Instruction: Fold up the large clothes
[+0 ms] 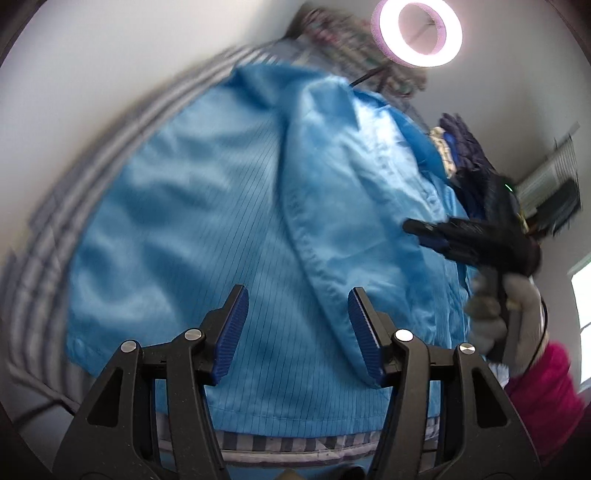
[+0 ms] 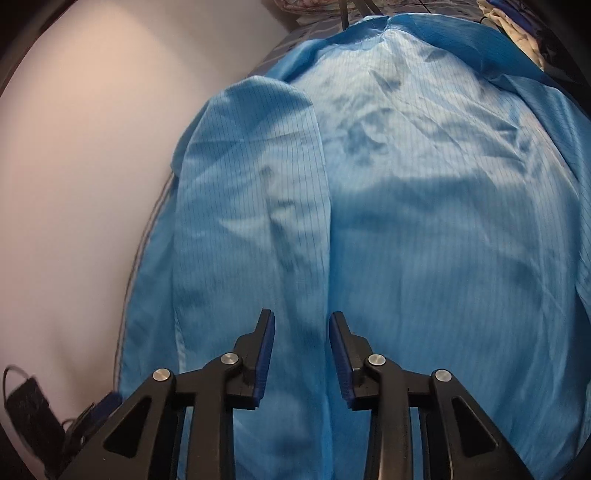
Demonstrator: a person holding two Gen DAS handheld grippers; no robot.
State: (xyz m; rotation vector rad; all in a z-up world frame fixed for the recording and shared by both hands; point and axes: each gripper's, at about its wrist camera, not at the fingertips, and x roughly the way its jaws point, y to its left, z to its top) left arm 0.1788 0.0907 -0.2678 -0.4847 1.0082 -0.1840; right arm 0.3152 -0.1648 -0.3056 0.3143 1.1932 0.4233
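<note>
The blue garment (image 1: 221,206) lies spread over a striped cloth (image 1: 74,206) that shows as grey bands along the left of the left wrist view and as a strip under the hem at the bottom. In the right wrist view the garment (image 2: 424,221) fills most of the frame, with a folded-over panel or sleeve (image 2: 255,192) lying on its left part, its rounded end toward the upper left and its length running down toward the bottom centre. The garment's long axis runs away from both cameras, from the hem at the bottom of each frame up to the far end at the top. The left gripper (image 1: 297,332) hangs above the near hem with its jaws spread and nothing between them; a seam (image 1: 306,236) runs from just right of it up the frame. The right gripper (image 2: 302,360) is also parted, more narrowly, with only cloth below and nothing pinched, and it sits right over the inner edge of the folded panel. In the left view the right gripper (image 1: 436,236) appears at the right edge, held by a gloved hand (image 1: 495,314) with a pink sleeve (image 1: 543,387). By my reading both grippers are near the hem end, so the next fold probably starts there. A ring light (image 1: 421,33) glows at the top.
</note>
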